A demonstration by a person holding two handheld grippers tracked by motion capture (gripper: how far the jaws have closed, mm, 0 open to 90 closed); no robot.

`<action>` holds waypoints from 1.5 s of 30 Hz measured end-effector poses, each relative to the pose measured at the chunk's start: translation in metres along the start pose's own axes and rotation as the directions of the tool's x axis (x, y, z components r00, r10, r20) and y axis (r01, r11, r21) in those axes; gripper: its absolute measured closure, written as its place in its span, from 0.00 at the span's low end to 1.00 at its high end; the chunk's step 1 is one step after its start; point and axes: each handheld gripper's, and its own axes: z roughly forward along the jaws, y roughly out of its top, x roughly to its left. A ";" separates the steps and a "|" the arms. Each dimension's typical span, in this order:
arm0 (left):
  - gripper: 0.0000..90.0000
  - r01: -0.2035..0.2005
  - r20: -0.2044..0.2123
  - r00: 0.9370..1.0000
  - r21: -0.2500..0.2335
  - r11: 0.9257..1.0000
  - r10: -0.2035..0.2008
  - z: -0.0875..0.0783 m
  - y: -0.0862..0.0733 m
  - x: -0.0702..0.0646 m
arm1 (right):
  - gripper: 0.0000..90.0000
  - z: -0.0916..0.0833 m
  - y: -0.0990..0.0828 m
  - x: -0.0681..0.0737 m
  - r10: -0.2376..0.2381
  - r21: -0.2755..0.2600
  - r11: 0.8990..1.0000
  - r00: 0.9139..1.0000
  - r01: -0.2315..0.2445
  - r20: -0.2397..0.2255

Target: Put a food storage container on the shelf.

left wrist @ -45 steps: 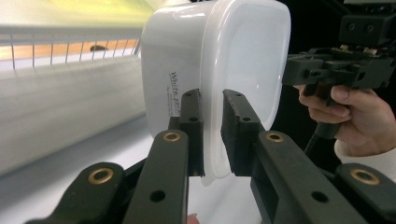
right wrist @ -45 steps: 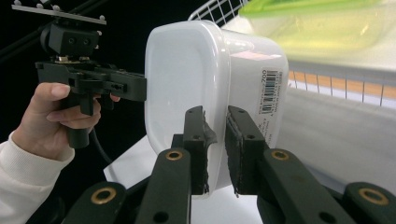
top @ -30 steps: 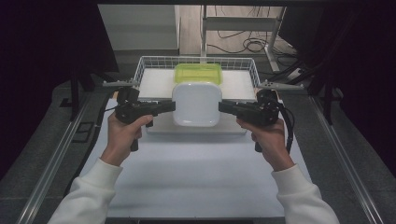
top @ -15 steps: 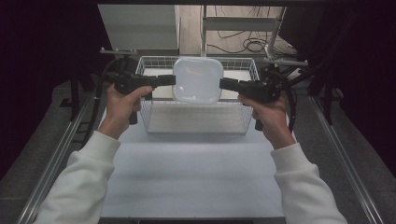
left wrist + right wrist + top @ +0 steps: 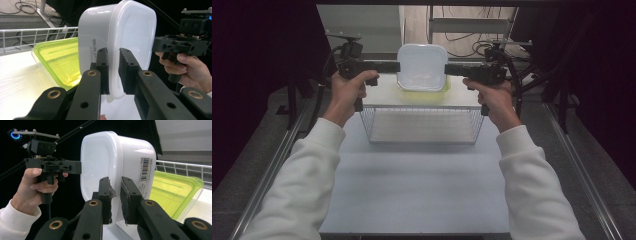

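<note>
right gripper view | white container (image 5: 117, 165): barcode, "700" | both tools clamp its rim | left side: "white p…"

Wire basket (image 5: 422, 127) on counter (image 5: 412, 195), centre. Lidded container (image 5: 422, 67) above basket's far edge, between left gripper (image 5: 396, 66) at its left rim and right gripper (image 5: 448, 69) at its right rim. Second container (image 5: 60, 61) just beneath and behind it.

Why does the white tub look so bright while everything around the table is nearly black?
High view: light falls on the table and the white tub, while the surroundings stay dark. Left claw view: the tub looks sharp, with soft sheen on its rim. Right claw view: the background behind the tub is black.
</note>
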 end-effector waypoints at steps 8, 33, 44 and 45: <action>0.88 0.040 -0.008 0.999 0.011 0.999 -0.040 0.009 0.005 0.012 | 0.87 0.009 0.005 -0.014 0.030 0.010 1.000 1.000 -0.030 0.002; 0.88 0.277 0.048 0.959 0.060 0.959 -0.280 0.029 0.016 0.051 | 0.85 0.030 0.013 -0.050 0.248 0.031 0.968 0.969 -0.248 0.024; 0.87 0.379 0.078 0.921 0.041 0.924 -0.381 0.037 0.020 0.070 | 0.82 0.042 0.014 -0.065 0.381 0.007 0.924 0.924 -0.382 0.029; 0.86 0.385 0.075 0.919 0.040 0.922 -0.387 0.038 0.020 0.071 | 0.82 0.042 0.014 -0.066 0.388 0.007 0.921 0.921 -0.388 0.030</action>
